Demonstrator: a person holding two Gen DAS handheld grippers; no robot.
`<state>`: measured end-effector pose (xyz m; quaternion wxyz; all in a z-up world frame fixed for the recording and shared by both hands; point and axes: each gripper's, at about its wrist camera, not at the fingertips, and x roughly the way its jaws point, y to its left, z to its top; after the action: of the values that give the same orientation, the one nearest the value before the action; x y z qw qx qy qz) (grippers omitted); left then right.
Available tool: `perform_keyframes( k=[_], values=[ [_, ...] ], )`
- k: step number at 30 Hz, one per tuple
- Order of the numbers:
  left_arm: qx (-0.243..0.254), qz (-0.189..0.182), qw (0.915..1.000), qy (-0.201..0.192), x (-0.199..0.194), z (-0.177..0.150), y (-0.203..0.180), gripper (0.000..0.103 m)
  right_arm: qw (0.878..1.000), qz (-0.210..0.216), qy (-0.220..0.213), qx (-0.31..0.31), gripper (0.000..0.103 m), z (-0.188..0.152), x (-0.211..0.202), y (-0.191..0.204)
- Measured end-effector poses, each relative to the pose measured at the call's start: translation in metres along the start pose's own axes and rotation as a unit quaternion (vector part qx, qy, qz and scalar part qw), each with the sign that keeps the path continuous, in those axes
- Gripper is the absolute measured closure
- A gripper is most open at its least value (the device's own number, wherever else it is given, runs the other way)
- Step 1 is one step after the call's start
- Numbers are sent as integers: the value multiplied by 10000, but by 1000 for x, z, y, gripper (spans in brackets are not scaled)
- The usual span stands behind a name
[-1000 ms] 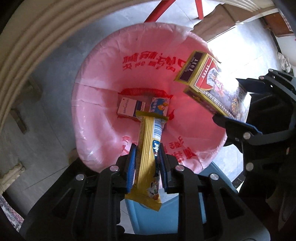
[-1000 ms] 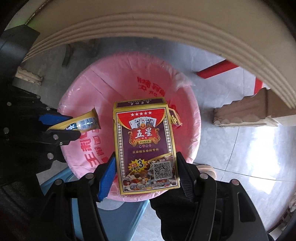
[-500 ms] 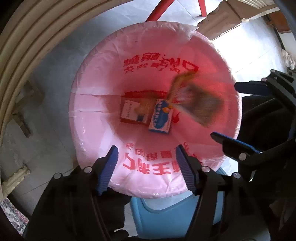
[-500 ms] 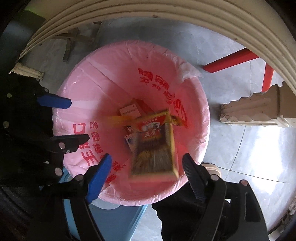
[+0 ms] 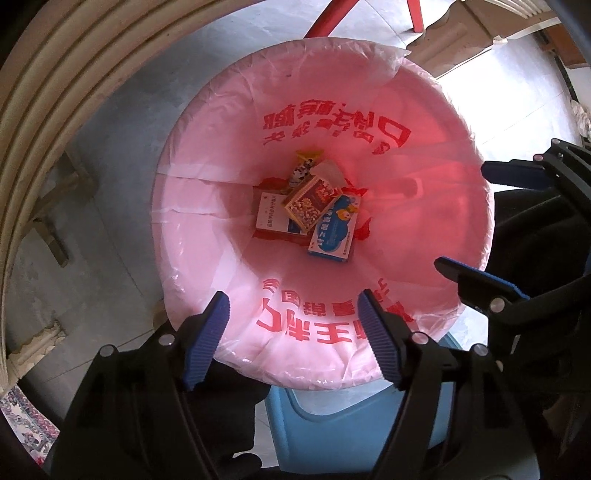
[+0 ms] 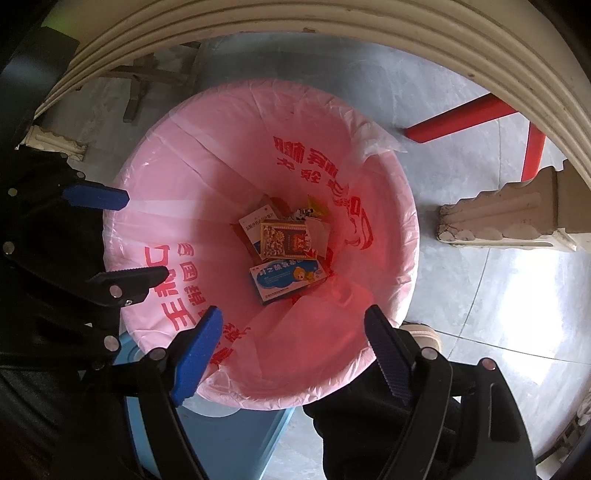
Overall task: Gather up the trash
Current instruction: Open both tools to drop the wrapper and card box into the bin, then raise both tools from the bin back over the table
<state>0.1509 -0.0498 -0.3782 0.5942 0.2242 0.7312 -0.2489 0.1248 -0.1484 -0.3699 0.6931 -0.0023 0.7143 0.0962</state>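
Both drops landed: left gripper (image 5: 291,341) and right gripper (image 6: 293,349), jaws just opened wide and empty, are hovering over the pink-lined bin (image 6: 155,206), with the playing-card box (image 6: 284,238) and yellow snack wrapper (image 5: 308,157) now lying at the bin's bottom.

Grey tiled floor (image 6: 461,177), with a bright patch of light at right. Cream ribbed table edge (image 6: 332,33) curves overhead. Red metal legs (image 6: 465,118) stand on the floor. Carved cream base (image 6: 517,221) nearby. Blue stool (image 5: 351,424) below.

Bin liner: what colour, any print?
Pink bin liner, translucent, with large red printed characters on its inside wall. Clearest in the left wrist view.
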Motion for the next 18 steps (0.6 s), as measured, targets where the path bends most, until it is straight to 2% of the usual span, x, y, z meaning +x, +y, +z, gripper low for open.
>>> perform_keyframes(
  k=[8, 10, 14, 18],
  values=[
    [34, 108, 9999, -85, -10, -5, -1, 31, 10000, -42, -16, 79, 26, -3, -3, -1],
    [61, 147, 9998, -93, -13, -9, -3, 27, 9999, -29, -48, 154, 26, -5, -8, -3],
    [205, 299, 9992, -169, -28, -20, -13, 26, 9993, -33, -234, 286, 26, -9, -30, -4],
    [329, 418, 9971, -549, -66, -42, -21, 26, 9973, -110, -628, 357, 26, -15, -66, -5]
  ],
)
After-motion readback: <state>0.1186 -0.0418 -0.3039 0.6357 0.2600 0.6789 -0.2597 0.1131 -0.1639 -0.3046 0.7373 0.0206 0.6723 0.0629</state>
